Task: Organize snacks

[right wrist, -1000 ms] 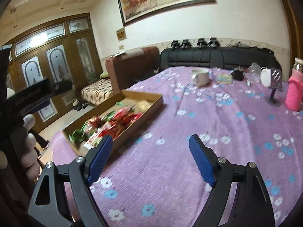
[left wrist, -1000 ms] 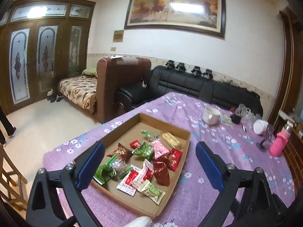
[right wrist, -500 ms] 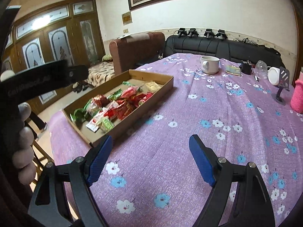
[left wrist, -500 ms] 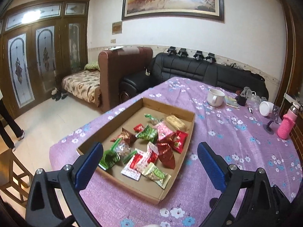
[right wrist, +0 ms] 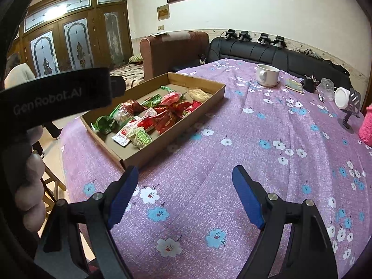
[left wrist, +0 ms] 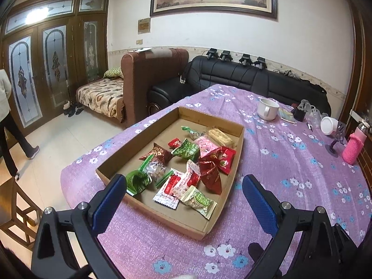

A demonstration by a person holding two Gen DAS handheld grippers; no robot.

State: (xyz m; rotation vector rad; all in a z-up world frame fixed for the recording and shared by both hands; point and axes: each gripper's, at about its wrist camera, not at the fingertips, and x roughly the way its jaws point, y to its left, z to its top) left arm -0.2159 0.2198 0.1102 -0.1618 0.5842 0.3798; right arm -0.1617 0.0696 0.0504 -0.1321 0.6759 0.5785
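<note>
Both my grippers have pulled back and tilted down since a second ago; tray now sits farther ahead.

Left gripper (left wrist: 183,200) and right gripper (right wrist: 183,197) hang wide apart, holding nothing. Snacks (left wrist: 186,167) lie jumbled inside the cardboard tray (left wrist: 240,144) on the purple cloth (right wrist: 255,139). Whether they're sorted already I can't judge; any pick should pinch one wrapper's edge, clear of neighbours.

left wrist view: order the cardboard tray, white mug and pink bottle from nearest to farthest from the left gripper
1. cardboard tray: directly ahead of the left gripper, its near end between the open fingers.
2. pink bottle: far right, near the table edge.
3. white mug: far end of the table, ahead and right.
</note>
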